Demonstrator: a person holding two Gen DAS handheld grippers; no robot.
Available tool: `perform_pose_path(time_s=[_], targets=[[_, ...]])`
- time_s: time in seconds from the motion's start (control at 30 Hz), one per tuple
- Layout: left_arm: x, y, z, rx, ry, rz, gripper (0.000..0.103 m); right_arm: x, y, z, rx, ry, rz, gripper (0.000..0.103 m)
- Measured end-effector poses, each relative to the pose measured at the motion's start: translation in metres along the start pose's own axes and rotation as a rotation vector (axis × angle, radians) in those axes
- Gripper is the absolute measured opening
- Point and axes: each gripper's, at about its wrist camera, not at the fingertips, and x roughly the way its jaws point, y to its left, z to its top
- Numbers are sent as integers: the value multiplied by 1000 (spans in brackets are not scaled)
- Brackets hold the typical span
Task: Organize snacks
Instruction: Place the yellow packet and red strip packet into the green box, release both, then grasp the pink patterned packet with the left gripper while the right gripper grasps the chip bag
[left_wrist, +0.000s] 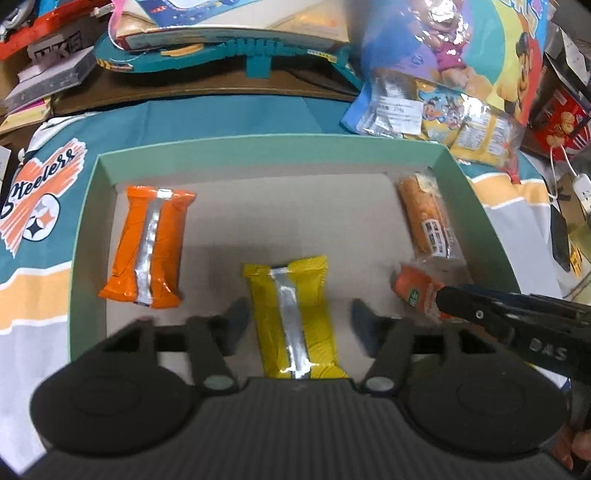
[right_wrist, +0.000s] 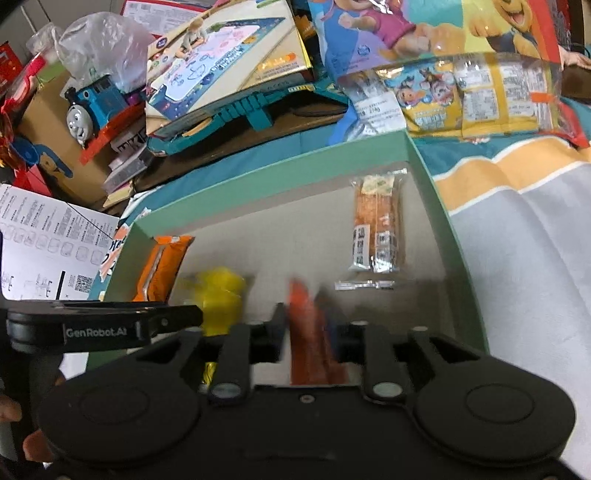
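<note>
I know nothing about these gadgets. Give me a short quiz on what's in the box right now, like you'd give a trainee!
1. True or false: the yellow packet lies inside the green box.
2. Which snack sits between the jaws of the left gripper? A) the large orange packet B) the yellow packet C) the clear-wrapped bar
3. Name the snack that lies along the box's right wall.

Key: 1 true. 2 B, with gaps showing on both sides of it. 3 the clear-wrapped bar.
</note>
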Motion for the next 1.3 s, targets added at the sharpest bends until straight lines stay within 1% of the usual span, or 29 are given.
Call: perform_pose_path(time_s=[0.03,0.07,0.1,0.13,0.17,0.2,0.4,0.63,0.8,0.93,1.03,1.07,1.1,1.13,1.2,1.23,1.27,1.3], targets=[[-2,0,-1,-4,-12,7,85,-3,1,1,-3,-14,1,72],[-4,0,-2,-6,-25,17,94,-9,2,0,-10,-31,-1,89],[-7,0,-3,-6,-37,26,97,-14,2,0,-16,-46,1,94],[-10,-1,-5,-5,-47,33,98,-20,2,0,-20,-54,6,99],[-14,-1,-6,-7,-51,35,101,-26,2,-1,-20,-61,11,103],[-17,0,-8,-13,-53,36,103,-31,1,-1,-17,-69,10,103],[-45,-6,-26,-40,-76,17,103,-70,-12,-12,20,-101,6,103],[-70,-26,-58,-8,-85,10,103,-114,-33,-36,66,-130,-8,103],[-73,-43,-81,18,-69,7,103,-138,-54,-57,109,-130,-22,103],[-67,-58,-94,55,-72,23,103,-150,-71,-79,149,-114,-35,103],[-62,-72,-100,92,-91,36,103,-156,-84,-96,193,-89,-45,103],[-60,-77,-102,107,-100,45,100,-157,-87,-101,205,-81,-54,103],[-58,-82,-103,123,-112,56,92,-159,-89,-107,213,-75,-61,103],[-56,-87,-104,141,-119,63,87,-159,-92,-113,223,-65,-68,103],[-52,-93,-105,170,-112,61,72,-158,-96,-124,238,-43,-74,103],[-50,-95,-107,181,-107,55,68,-158,-97,-129,248,-34,-78,103],[-49,-97,-108,190,-101,50,62,-157,-100,-134,261,-26,-78,100],[-47,-98,-110,200,-96,48,58,-157,-102,-138,272,-18,-78,98]])
